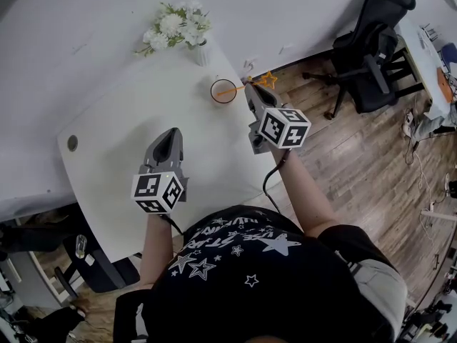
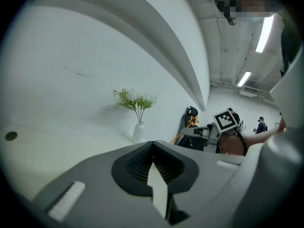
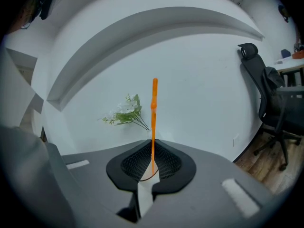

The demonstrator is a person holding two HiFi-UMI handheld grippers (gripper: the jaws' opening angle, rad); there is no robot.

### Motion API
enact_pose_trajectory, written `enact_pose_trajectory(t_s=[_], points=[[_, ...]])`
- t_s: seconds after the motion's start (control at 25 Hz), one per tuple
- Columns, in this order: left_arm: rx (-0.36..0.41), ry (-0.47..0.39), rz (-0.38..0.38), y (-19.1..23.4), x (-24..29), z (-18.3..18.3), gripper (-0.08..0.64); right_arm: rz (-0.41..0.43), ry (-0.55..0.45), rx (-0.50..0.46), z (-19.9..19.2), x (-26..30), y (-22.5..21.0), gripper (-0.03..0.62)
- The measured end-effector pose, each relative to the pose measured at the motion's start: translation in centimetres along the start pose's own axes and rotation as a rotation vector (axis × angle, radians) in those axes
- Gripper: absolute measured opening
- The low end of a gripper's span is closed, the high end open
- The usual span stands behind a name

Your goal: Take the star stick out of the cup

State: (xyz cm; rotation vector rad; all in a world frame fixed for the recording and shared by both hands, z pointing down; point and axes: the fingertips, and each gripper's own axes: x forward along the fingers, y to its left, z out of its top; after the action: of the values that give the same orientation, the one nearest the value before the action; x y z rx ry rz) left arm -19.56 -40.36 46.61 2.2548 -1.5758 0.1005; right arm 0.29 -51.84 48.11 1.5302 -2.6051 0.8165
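by the cup (image 1: pixel 213 91) at the table's (image 1: pixel 128 113) one o'clock, right gripper (image 1: pixel 251 91) pinches the star stick (image 1: pixel 268 81); left gripper (image 1: pixel 170 136) sits closed, empty.

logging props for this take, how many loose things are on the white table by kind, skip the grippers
cup: 1
star stick: 1, lower end in the cup
vase of flowers: 1
total: 3
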Motion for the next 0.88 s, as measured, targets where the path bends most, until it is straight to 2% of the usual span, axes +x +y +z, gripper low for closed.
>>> enact_pose_trajectory(t_s=[0.48,0.88], points=[[0.043,-0.054,0.006,-2.6,-2.7,1.3,0.002,0.048,-0.106,-0.017,4.1,-4.2,1.9,0.031],[0.071,-0.088,0.002,-5.6,-5.4,1.8,0.002,0.086,-0.162,-0.023,5.4,-8.9,3.3,0.031]])
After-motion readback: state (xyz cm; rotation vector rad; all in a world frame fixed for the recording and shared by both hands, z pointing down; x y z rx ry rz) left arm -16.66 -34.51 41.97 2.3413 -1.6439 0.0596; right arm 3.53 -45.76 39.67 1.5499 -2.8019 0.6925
